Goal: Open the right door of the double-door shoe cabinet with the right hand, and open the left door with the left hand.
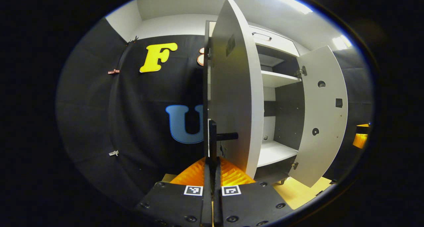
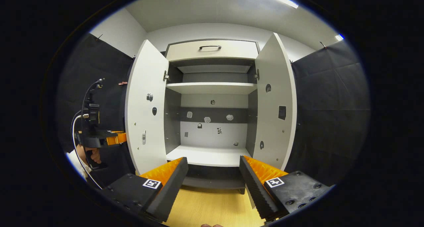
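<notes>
The left gripper (image 1: 212, 174) has its fingers pressed together on the handle (image 1: 212, 139) at the left door (image 1: 232, 88) edge; the right gripper (image 2: 213, 184) gapes wide, holding nothing, facing the cabinet (image 2: 212, 50). Both doors stand swung out, the right door (image 2: 275, 98) too. They look stiff, light panels, best pulled by the handle.

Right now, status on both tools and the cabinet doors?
Left tool shut on left door handle. Right tool open, holding nothing. Left door and right door both swung open. Nothing in the way.
</notes>
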